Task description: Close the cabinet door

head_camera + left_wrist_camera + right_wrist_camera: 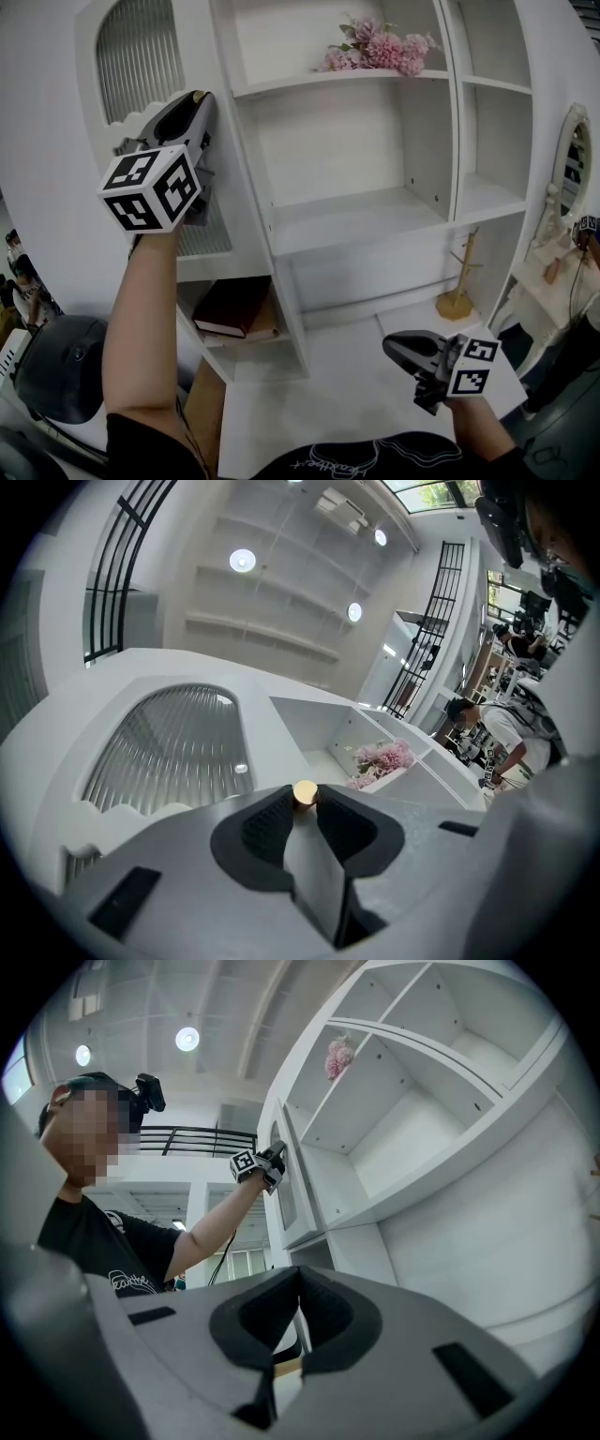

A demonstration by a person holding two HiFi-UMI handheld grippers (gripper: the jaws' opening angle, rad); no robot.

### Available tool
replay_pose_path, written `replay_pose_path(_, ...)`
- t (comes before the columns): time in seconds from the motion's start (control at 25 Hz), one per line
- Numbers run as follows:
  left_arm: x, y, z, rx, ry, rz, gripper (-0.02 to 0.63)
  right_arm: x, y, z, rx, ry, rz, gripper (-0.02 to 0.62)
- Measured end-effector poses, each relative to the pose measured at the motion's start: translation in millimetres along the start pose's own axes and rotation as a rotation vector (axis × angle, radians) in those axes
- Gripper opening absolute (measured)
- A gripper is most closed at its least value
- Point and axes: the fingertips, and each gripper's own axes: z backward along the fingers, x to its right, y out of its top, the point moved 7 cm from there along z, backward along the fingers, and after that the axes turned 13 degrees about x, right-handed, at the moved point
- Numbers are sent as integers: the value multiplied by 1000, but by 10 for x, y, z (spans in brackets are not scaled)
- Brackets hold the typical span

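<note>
The left tool [195,103] grips the brass knob [305,792] at its tip on the ribbed-glass cabinet door [141,56], which looks ajar and not yet shut against the shelves [356,211], while the right tool [392,345] hangs closed and empty.

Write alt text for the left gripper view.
The left gripper is clamped on a small gold knob at the edge of a white cabinet door that has a ribbed arched pane. To the right, open shelves hold pink flowers.
</note>
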Motion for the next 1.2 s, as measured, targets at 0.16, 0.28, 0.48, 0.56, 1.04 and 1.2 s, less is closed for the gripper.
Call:
replay_pose_path(0.16,-14,-75,-74,-25,13,-17,78,28,-21,80,-2,-7,-11,8)
replay_pose_path(0.28,-20,-139,-124,-45,28,-31,78,48,-41,137,-4,-14,-18,8)
replay_pose_path(0.48,-29,-226,-179,-56,42,-53,78,66,-38,181,8,-30,-26,8)
replay_pose_path(0.56,-31,-227,-172,-56,38,-62,78,57,-54,208,7,-39,-26,8)
replay_pose_path(1.04,-49,-171,-214,-126,36,-23,109,-184,-101,263,16,-78,-34,8)
replay_pose_path(1.2,-49,-88,-124,-122,18,16,174,-328,-90,293,23,-97,-30,8)
